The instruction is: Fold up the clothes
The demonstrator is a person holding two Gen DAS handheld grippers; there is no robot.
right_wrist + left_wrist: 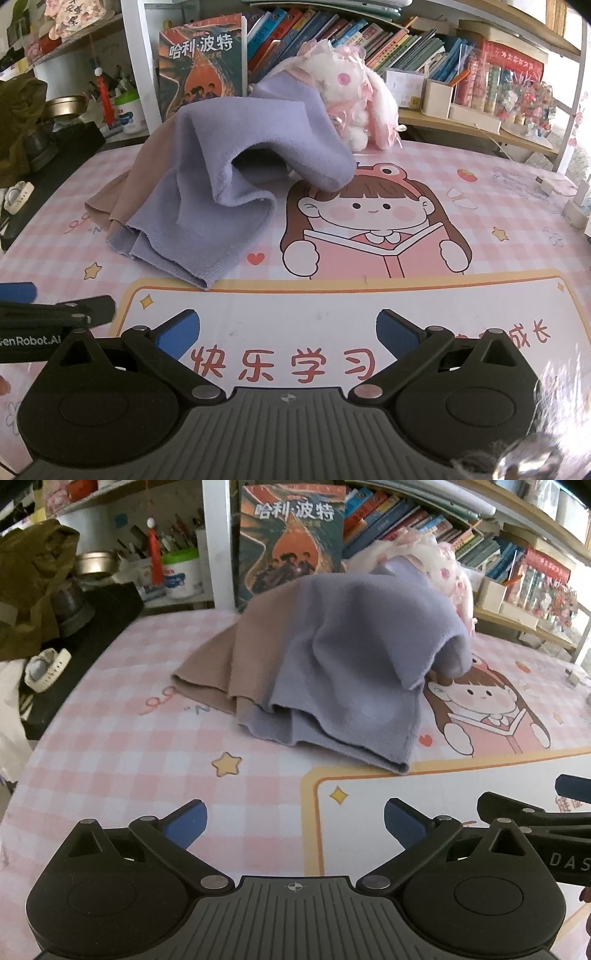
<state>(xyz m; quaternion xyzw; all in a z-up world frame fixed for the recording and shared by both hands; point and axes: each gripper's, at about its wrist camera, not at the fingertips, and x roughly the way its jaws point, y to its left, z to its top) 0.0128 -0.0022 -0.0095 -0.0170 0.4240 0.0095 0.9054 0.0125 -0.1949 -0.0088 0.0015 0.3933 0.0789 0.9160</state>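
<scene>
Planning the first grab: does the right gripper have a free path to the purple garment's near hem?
Probably yes. The right gripper is open, and only bare table mat lies between it and the purple garment; the left gripper stays off to the side.

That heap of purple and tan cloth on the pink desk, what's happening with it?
A person holds a gripping tool in each hand to fold clothes. Right now neither is touching anything: the left tool and right tool are both open and empty, above the cartoon desk mat. The purple garment lies crumpled over a tan one, unfolded, in front of a plush toy.
</scene>
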